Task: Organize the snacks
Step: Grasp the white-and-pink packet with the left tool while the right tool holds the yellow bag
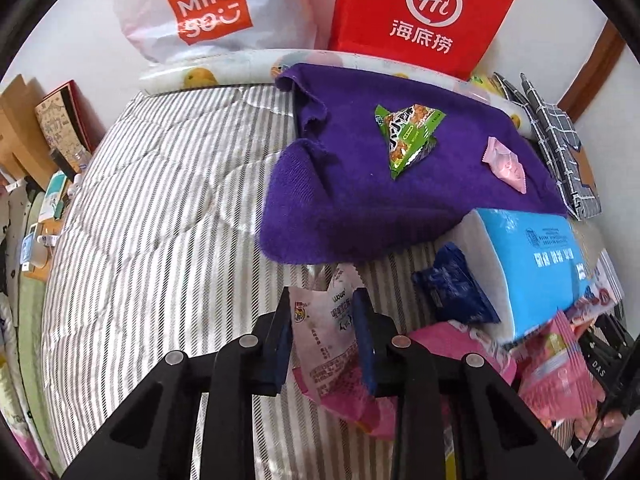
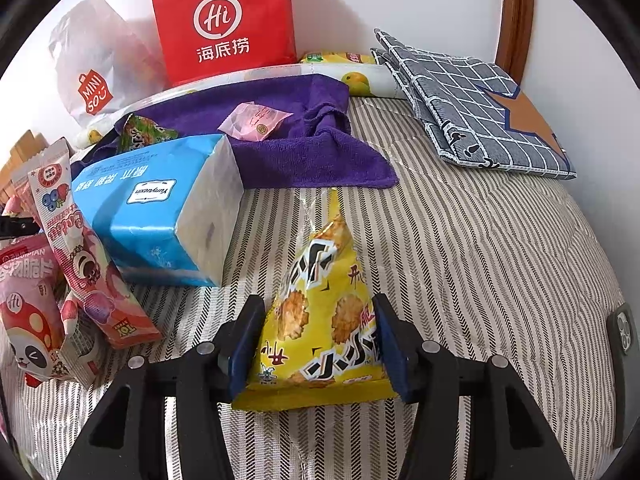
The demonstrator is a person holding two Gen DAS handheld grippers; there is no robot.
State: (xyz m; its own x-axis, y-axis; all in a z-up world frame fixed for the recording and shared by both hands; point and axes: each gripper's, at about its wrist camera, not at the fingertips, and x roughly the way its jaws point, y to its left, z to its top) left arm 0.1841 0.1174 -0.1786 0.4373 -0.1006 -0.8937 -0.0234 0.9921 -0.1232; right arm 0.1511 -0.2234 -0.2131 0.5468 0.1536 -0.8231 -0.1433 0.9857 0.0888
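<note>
Your left tongs (image 1: 324, 336) are clenched on a white-pink snack packet (image 1: 328, 344), your right tongs (image 2: 316, 344) grasping a yellow snack bag (image 2: 320, 312).

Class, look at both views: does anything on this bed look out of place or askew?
Yes. The purple towel lies crumpled, with a green snack packet and pink sweet stranded on it, apart from the snack pile beside the tissue pack.

white plastic bag (image 1: 192, 12): "MINISO" | red paper bag (image 1: 424, 12): "Hi", "海底捞" | blue tissue pack (image 2: 160, 200): "Yuyuexin" | left gripper's neighbour arm (image 1: 600, 360): "DAS"
</note>
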